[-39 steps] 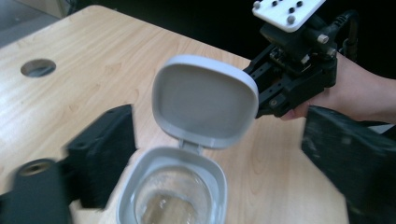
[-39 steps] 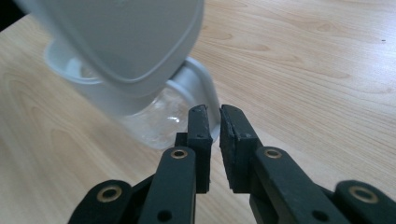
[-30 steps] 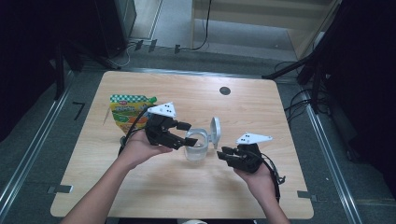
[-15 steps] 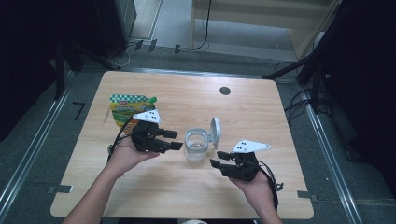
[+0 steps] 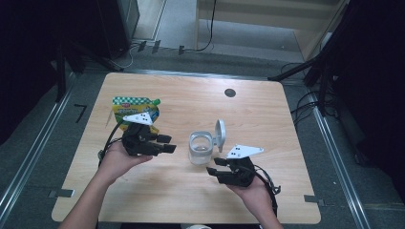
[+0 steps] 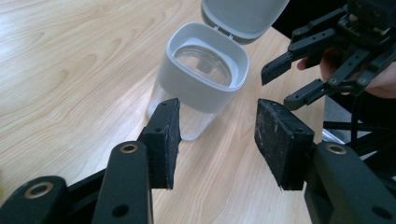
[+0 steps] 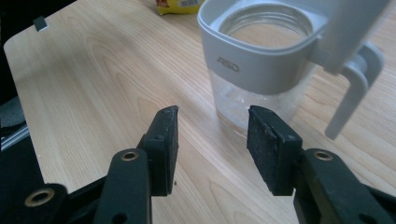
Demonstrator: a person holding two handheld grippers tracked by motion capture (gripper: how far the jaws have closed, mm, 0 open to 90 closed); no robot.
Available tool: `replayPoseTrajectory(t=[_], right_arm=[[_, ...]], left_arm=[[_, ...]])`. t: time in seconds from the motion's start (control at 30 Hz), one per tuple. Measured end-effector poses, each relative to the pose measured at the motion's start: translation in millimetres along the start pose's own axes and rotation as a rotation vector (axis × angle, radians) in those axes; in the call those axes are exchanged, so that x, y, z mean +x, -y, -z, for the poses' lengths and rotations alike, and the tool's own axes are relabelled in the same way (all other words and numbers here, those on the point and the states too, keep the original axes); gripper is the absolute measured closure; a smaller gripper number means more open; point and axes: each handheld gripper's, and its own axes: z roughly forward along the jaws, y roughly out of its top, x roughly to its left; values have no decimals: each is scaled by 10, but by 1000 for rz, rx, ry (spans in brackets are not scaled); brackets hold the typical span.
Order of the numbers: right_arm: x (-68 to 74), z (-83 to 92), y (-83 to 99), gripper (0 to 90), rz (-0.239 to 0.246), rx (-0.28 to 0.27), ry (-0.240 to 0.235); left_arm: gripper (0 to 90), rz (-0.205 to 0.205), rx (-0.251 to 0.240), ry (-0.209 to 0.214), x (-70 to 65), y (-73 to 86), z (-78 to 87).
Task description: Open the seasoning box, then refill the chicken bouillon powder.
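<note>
A clear jar [image 5: 200,149] with a grey collar stands mid-table, its hinged lid [image 5: 220,135] flipped up on the right. My left gripper [image 5: 166,143] hovers to the left of the jar, apart from it. Its jaws have just been closing and nothing is between them. In the left gripper view the jar [image 6: 201,79] sits beyond the left gripper [image 6: 217,135]. My right gripper [image 5: 213,168] is in front of the jar and to its right, open, its jaws having just been opening with nothing between them. The right gripper view shows the jar [image 7: 261,70] just past the right gripper [image 7: 212,140].
A yellow-green snack pouch [image 5: 133,107] lies flat at the table's left, just behind my left hand. A dark round hole [image 5: 230,92] sits near the far edge. The floor around the table [image 5: 286,191] carries cables and metal rails.
My left gripper has pulled back leftward from the jar toward the pouch, and its jaws have narrowed. The right gripper has drifted toward the front edge with its jaws wider.
</note>
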Motion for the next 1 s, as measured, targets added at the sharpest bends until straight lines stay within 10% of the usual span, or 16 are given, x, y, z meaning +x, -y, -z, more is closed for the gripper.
replayPoseTrajectory(t=[1.0], right_arm=[[180,-147,-74,544,59,26,-60]], left_arm=[[380,100,-77,-207,505,329,824]])
